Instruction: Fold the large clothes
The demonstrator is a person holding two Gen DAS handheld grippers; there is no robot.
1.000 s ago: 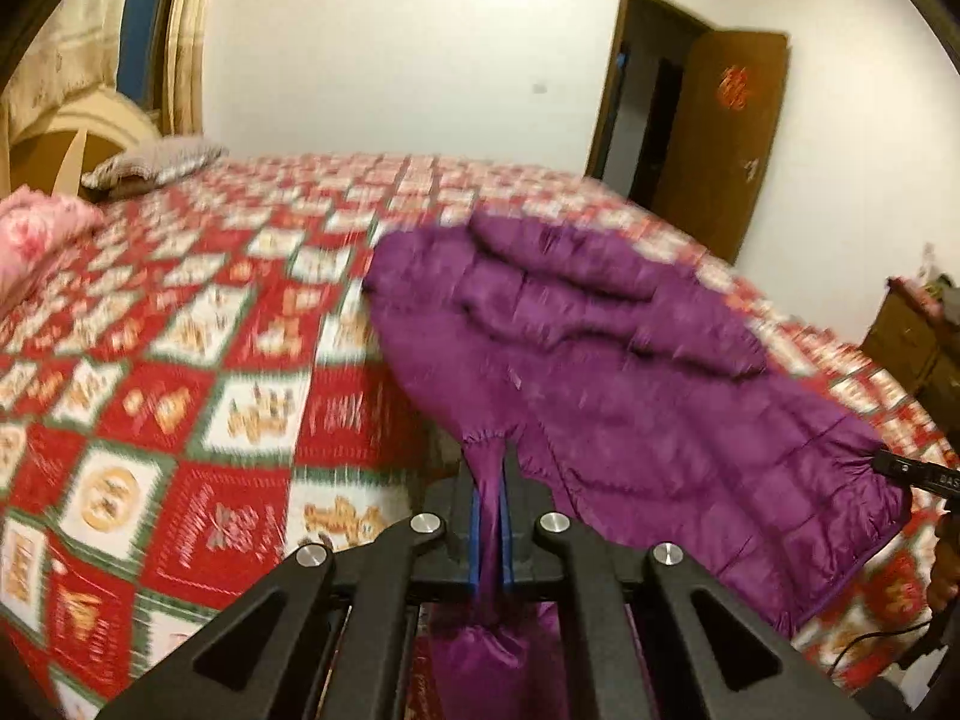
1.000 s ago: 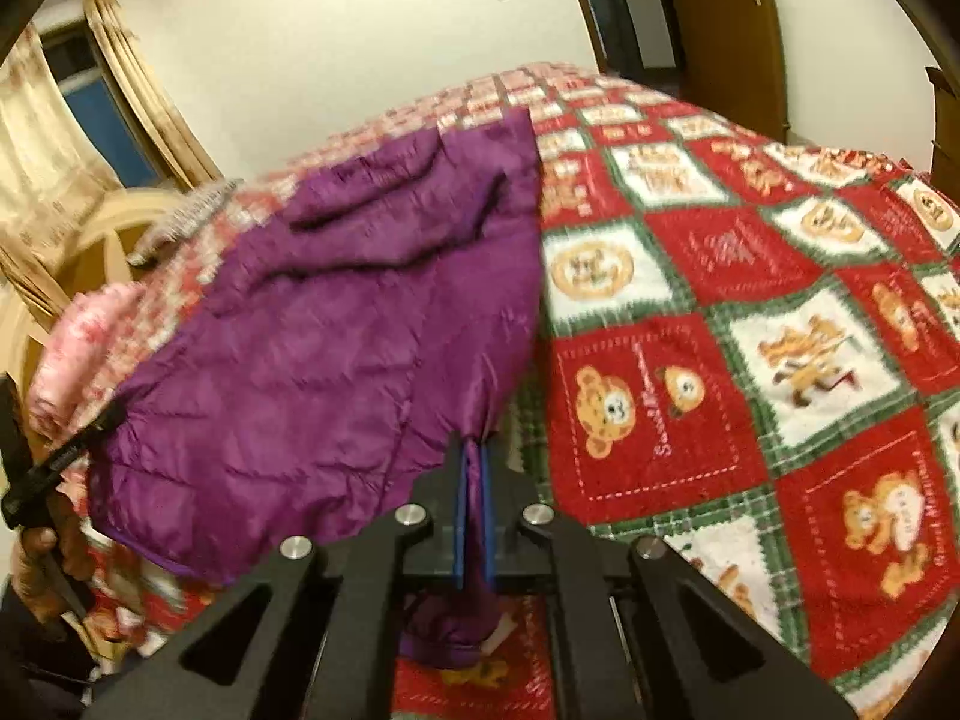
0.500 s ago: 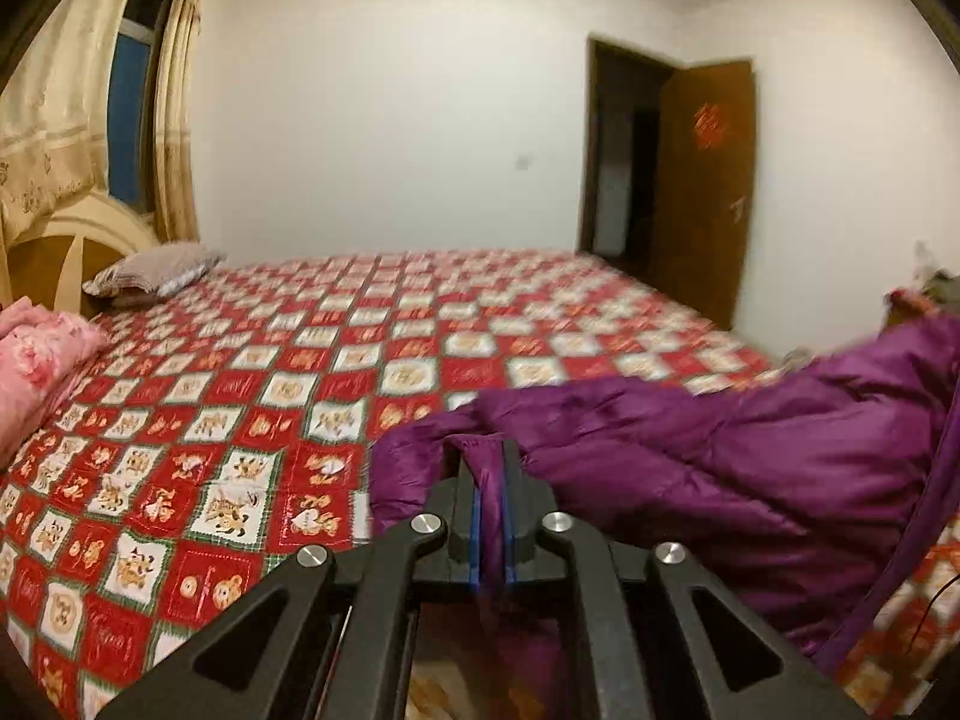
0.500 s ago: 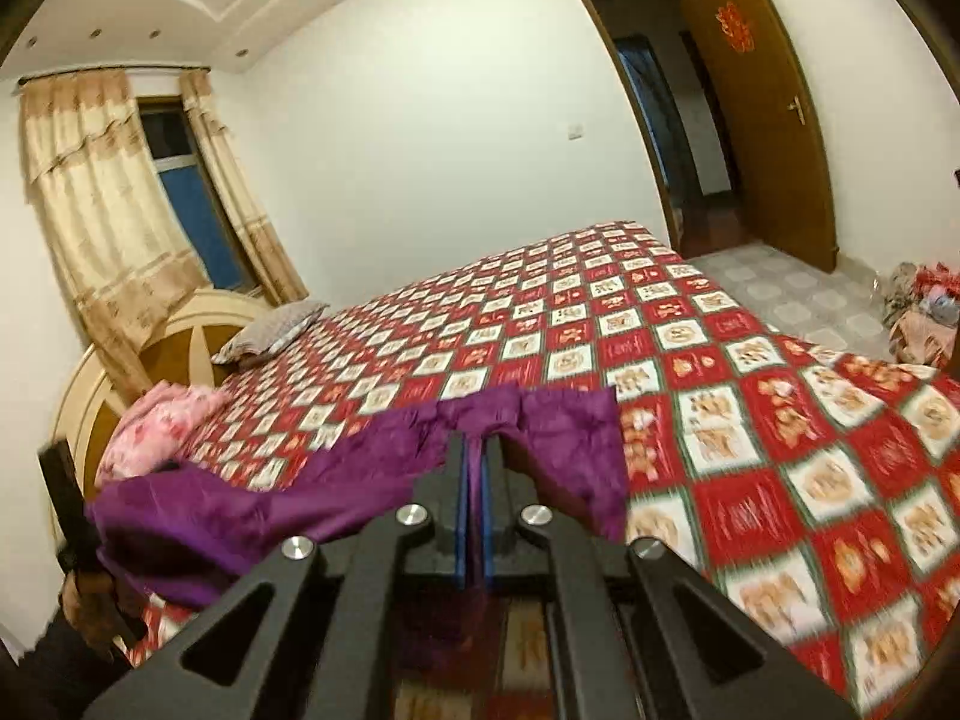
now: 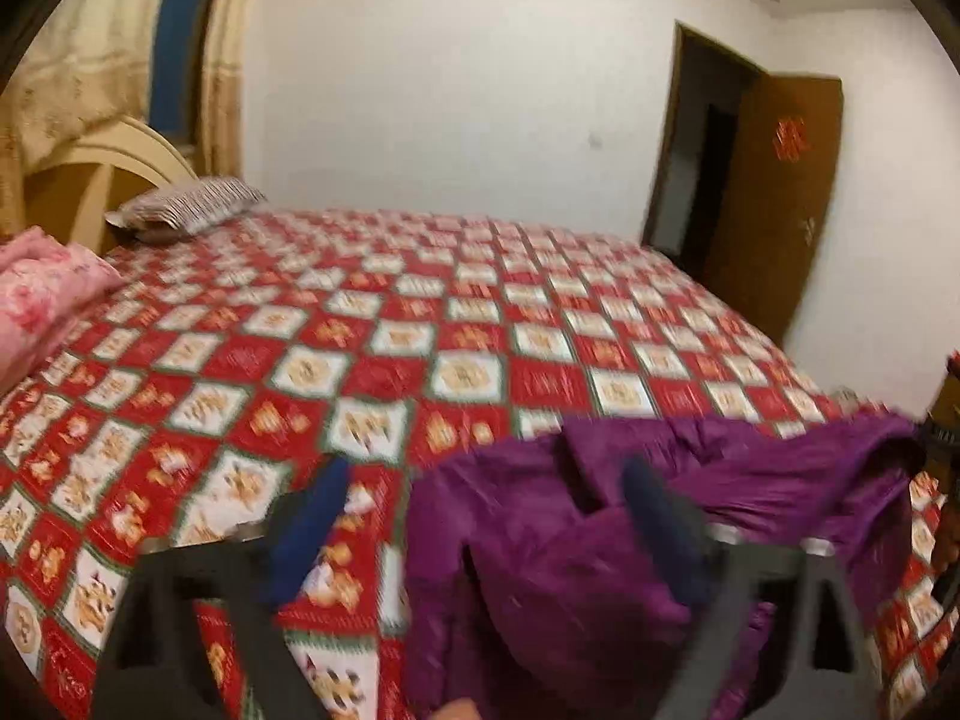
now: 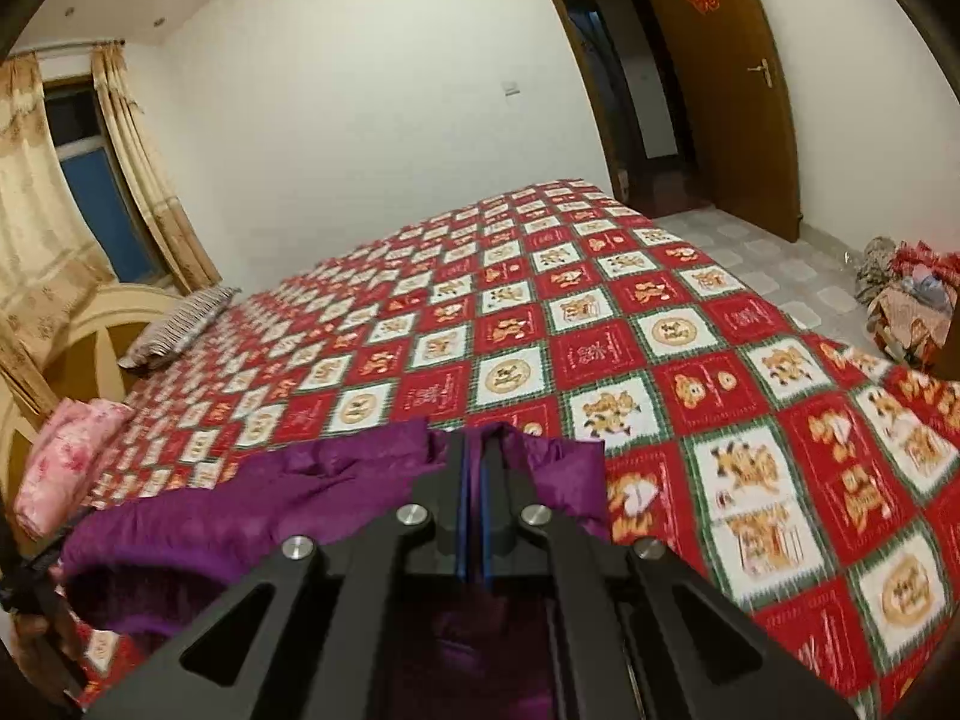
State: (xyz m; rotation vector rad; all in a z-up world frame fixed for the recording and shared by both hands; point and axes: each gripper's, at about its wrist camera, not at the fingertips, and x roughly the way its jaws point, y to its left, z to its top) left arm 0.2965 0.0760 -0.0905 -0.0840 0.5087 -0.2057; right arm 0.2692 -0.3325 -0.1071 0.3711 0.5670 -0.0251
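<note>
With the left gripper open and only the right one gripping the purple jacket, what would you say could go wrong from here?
1. The right gripper alone pinches the purple jacket; the slick fabric may slip free or sag, spoiling the fold.
2. The left gripper is open over bunched fabric; closing here could catch several layers rather than one edge.
3. The jacket sits near the edge of the bed; a pull toward the person might drag it off.

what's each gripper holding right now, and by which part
The right gripper is shut on the purple jacket, pinching its edge. The left gripper is open and holds nothing.
</note>
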